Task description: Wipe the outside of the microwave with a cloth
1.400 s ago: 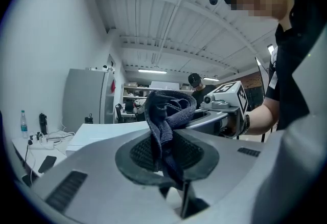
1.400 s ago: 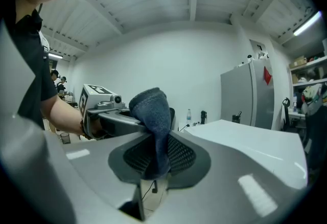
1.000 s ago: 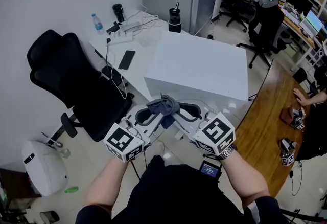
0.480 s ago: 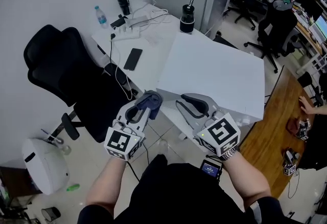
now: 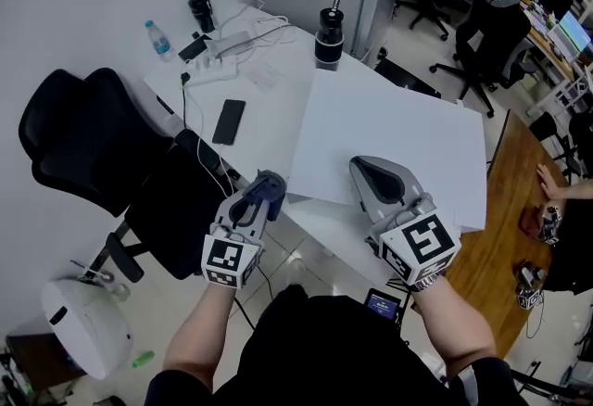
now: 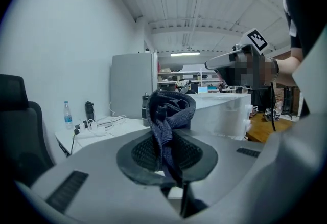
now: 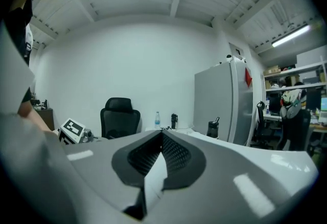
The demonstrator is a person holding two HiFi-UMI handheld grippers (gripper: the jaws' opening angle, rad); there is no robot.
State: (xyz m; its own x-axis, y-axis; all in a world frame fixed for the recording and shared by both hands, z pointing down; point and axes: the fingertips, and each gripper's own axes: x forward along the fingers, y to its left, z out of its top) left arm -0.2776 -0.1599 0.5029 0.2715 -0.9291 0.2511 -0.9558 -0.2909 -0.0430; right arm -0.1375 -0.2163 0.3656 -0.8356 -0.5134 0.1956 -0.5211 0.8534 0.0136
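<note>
The cloth (image 5: pixel 270 185) is dark blue knit, bunched into a rumpled wad. The left gripper (image 5: pixel 262 198) is clamped on it: in the left gripper view the cloth (image 6: pixel 171 115) rises in folds above the pads (image 6: pixel 145 152), while its lower end is lost between them. It sits just off the near left corner of the microwave (image 5: pixel 398 131), over the table (image 5: pixel 278 103) edge; whether it touches the microwave cannot be told.

The microwave shows as a plain white box, and from the head view only its flat top is seen. In the left gripper view one pale side (image 6: pixel 225 110) shows, with small fittings at its far edge too blurred to make out. The right gripper (image 5: pixel 363 168) hangs over the top near the front edge and covers part of it. Its jaws are pressed together with nothing between them, the tips (image 7: pixel 162 135) meeting.

Each gripper's cube (image 5: pixel 229 261) carries black-and-white square markers. The label on the water bottle (image 5: pixel 156 38) is too small to read, as is the lit screen (image 5: pixel 382 305) at the person's waist. The phone (image 5: pixel 229 121) lies dark.
</note>
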